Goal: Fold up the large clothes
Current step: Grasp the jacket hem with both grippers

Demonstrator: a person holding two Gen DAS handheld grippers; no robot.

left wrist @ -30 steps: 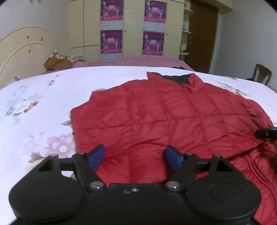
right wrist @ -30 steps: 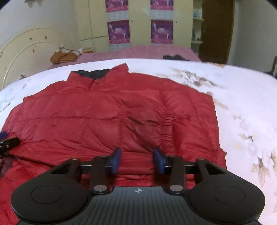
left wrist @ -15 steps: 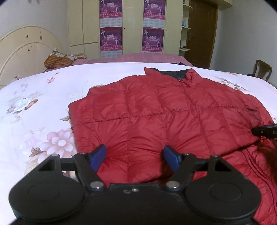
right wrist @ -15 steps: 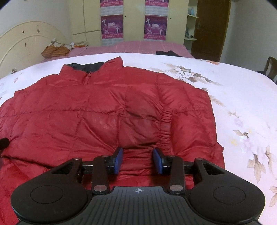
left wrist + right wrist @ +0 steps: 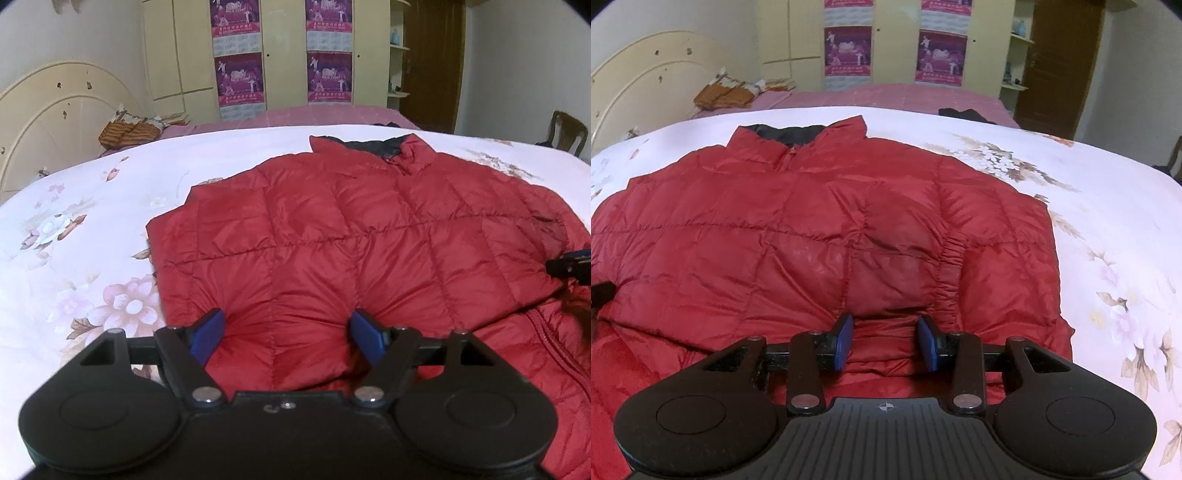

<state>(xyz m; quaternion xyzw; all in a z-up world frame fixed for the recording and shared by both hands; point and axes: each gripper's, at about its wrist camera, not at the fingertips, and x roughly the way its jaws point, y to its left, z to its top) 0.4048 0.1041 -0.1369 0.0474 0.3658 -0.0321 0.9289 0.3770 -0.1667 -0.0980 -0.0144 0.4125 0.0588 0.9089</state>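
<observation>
Your red quilted down jacket [image 5: 351, 240] lies spread on the floral bedspread [image 5: 74, 258], collar with its dark lining at the far side, hem toward you. Both sleeves are folded in over the body; in the right wrist view the gathered cuff [image 5: 949, 266] rests on the jacket's front just beyond your right claw.

Your left gripper [image 5: 288, 332] is at the near hem, toward the jacket's left edge. Its blue pads [image 5: 207, 334] stand wide and are opening slightly at this moment. A puffed section of the hem bulges between them, and the fabric puckers at each pad, but you cannot tell from this view whether they are truly pressing on it or only set against it.

Your right gripper [image 5: 884, 343] is at the near hem on the other side. Its jaws stand partly apart with a fold of red fabric between the blue pads [image 5: 844, 341]; whether they pinch it is not clear from the picture.

The tip of your right gripper shows at the right edge of the left wrist view, over the jacket.

As for containers, the only one is the cream wardrobe [image 5: 288, 55] behind the bed, its doors closed and hung with purple posters [image 5: 240, 77]. A striped brown bundle [image 5: 129, 131] sits beside the headboard [image 5: 55, 110].
</observation>
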